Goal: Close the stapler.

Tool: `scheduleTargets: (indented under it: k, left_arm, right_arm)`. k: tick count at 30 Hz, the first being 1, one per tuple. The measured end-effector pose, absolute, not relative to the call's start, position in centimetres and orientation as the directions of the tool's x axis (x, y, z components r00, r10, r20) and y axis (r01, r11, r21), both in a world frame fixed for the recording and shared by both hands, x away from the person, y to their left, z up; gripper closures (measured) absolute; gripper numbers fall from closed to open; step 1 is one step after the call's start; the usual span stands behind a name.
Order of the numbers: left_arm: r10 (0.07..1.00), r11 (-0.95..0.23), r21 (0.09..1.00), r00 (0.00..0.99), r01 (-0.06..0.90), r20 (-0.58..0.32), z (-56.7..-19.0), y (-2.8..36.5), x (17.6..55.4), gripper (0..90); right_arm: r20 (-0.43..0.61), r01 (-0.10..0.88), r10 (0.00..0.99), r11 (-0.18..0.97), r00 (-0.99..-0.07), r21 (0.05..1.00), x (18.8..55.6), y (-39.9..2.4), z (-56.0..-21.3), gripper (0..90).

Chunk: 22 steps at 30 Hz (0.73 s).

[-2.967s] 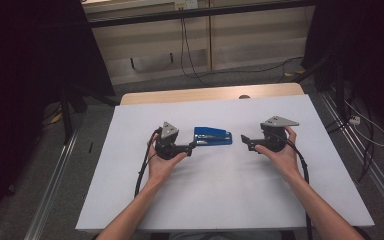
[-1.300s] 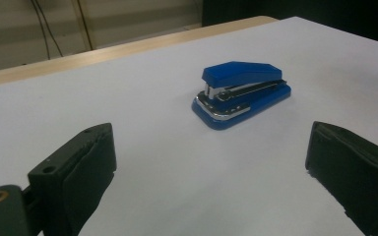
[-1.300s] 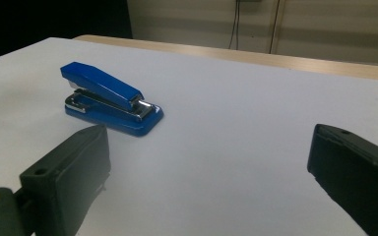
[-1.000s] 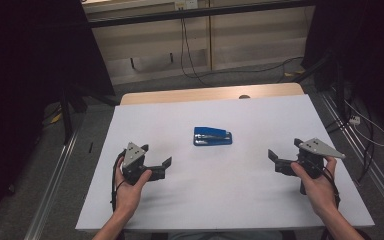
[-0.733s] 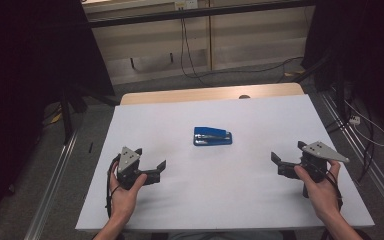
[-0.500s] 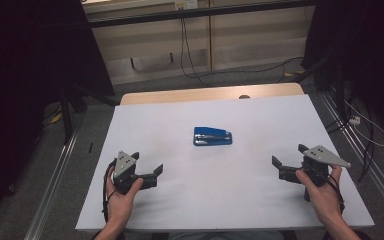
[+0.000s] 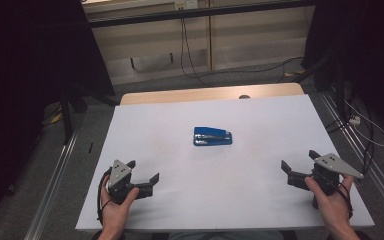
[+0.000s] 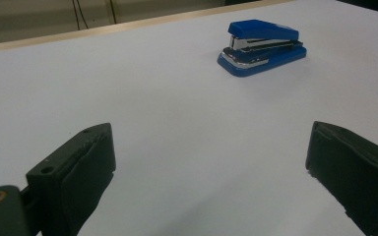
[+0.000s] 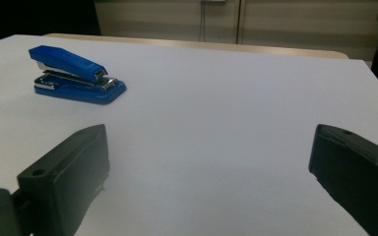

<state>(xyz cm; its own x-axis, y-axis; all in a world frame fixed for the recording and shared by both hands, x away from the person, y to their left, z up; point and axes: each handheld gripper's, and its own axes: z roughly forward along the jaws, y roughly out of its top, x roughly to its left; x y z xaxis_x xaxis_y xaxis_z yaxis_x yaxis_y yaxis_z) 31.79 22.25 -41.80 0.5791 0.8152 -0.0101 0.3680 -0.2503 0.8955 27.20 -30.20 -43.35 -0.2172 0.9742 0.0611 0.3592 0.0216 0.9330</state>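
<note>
Stapler (image 7: 212,136): blue, lying flat on its base, closed, alone near the middle of the table, slightly toward 12 o'clock from centre. Long axis runs roughly 9-to-3 in the high view. Nothing touches it; judged set down where both grippers could reach it equally.
Stapler, left gripper view (image 8: 261,47): sits at about 1 o'clock ahead of the fingers, well apart from them; metal magazine visible between blue top and base.
Stapler, right gripper view (image 9: 77,74): sits at about 10 o'clock, well apart; nose end points toward the camera's right.
Table (image 7: 260,200): white surface, bare around the stapler; a strip of wooden edge shows at the 12 o'clock side.
Left gripper (image 7: 142,175): at about 7 o'clock from the stapler, near the front-left corner, held in the person's left hand (image 7: 114,206). Fingers (image 8: 76,172) wide apart, nothing between them; aimed inward toward the stapler.
Right gripper (image 7: 300,167): at about 4 o'clock from the stapler, near the front-right edge, held in the right hand (image 7: 332,205). Fingers (image 9: 66,179) wide apart, empty; also aimed inward.
Judgement: both grippers sit off to the sides, low over the table, which reads as a rest or ready pose with the stapler free.
Surroundings: dark floor, cables and a pale wall panel beyond the 12 o'clock edge.
</note>
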Motion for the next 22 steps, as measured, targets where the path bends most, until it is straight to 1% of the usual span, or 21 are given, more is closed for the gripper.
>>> scheduleTargets:
  k: [4, 6, 11, 14, 19, 22]
  left_arm:
    - [0.832, -0.237, 0.897, 0.554, 0.374, -0.012, -41.9, 22.7, 31.9, 4.9]
    - [0.836, -0.237, 0.895, 0.549, 0.378, -0.01, -41.9, 23.1, 31.9, 4.9]
    - [0.843, -0.222, 0.899, 0.538, 0.378, -0.018, -42.0, 23.2, 32.1, 4.9]
    - [0.84, -0.236, 0.889, 0.542, 0.392, -0.016, -42.1, 22.9, 32.2, 4.9]
    - [0.82, -0.244, 0.89, 0.572, 0.385, -0.022, -42.1, 21.9, 32.6, 4.9]
    - [0.813, -0.226, 0.891, 0.58, 0.393, -0.05, -42.1, 21.7, 32.5, 4.8]
  right_arm:
    - [0.027, 0.359, 0.977, 0.053, -0.213, 0.932, 27.1, -29.9, -43.6, 1.6]
    - [0.052, 0.35, 0.975, 0.027, -0.214, 0.936, 27.2, -29.9, -43.5, 1.6]
    - [0.056, 0.35, 0.975, 0.023, -0.214, 0.936, 27.3, -30.0, -43.6, 1.5]
    - [0.058, 0.354, 0.974, 0.024, -0.219, 0.935, 27.5, -29.9, -43.7, 1.4]
    - [0.057, 0.358, 0.973, 0.029, -0.226, 0.933, 27.8, -29.7, -43.7, 1.3]
    - [0.052, 0.357, 0.971, 0.036, -0.235, 0.933, 27.9, -29.5, -43.7, 1.4]
